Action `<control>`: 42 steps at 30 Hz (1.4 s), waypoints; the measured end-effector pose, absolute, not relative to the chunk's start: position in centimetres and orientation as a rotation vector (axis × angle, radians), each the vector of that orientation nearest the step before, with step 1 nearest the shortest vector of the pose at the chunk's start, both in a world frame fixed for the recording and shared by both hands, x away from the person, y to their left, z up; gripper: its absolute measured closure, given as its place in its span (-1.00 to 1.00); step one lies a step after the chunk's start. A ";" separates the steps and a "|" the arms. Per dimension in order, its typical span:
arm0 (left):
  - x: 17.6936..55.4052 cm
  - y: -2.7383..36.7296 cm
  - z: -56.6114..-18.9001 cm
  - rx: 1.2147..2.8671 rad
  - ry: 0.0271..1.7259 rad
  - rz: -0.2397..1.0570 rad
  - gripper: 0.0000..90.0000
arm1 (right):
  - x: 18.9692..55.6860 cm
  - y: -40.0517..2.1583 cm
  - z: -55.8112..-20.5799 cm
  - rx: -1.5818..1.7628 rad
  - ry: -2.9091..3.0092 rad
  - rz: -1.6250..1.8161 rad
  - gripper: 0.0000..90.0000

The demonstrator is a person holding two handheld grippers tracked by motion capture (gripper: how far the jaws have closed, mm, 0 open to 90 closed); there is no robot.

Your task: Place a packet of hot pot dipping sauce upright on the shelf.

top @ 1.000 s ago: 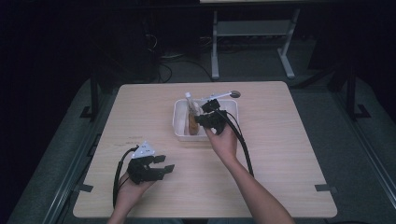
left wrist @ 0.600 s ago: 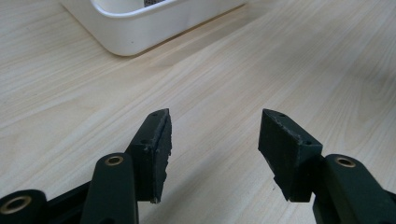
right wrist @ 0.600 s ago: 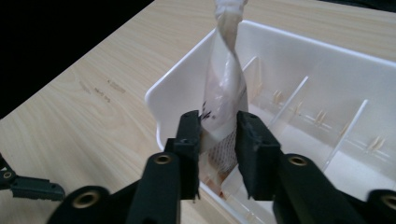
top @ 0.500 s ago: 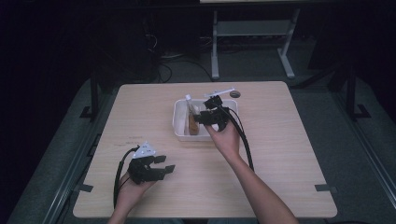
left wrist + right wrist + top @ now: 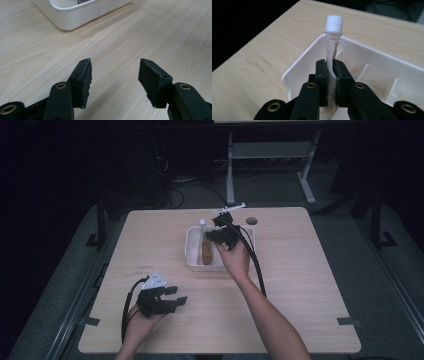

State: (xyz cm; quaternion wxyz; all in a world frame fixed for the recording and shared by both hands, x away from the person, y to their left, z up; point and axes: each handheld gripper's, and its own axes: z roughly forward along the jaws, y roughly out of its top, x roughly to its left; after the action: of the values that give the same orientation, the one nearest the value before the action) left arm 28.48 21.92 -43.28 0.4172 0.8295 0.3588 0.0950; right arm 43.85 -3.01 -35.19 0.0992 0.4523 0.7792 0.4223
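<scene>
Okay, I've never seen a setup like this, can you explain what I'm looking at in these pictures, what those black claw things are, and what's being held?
A person sits at a wooden table and holds a hand-operated black gripper in each hand, a tool with two jaws and a trailing cable. One picture is taken from above, looking down on the table. The other two come from small cameras riding on the grippers, looking along their jaws.

On the table stands a white tray. The right gripper is over it, its jaws pinched on a squashed clear pouch with a white screw cap; from above the pouch looks brownish lower down. A small dark round spot sits on the table beyond the tray.

The left gripper hangs near the table's front edge with its jaws apart and nothing between them.
</scene>
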 end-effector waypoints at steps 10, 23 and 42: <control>28.5 22.0 -43.2 2.081 0.901 0.242 -0.04 | 43.9 -2.5 -35.5 1.448 2.143 1.291 0.92; 28.5 22.1 -43.2 2.094 0.908 0.268 -0.06 | 43.1 -4.5 -35.4 1.381 2.236 1.389 0.43; 28.5 22.1 -43.2 2.099 0.912 0.272 -0.10 | 39.8 -9.6 -36.0 1.326 2.335 1.476 0.11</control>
State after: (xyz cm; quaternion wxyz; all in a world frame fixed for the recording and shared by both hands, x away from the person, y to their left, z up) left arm 28.51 22.08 -43.22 0.4062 0.8323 0.3615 0.1079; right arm 39.77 -9.64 -36.00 0.0385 0.4325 0.7614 0.4813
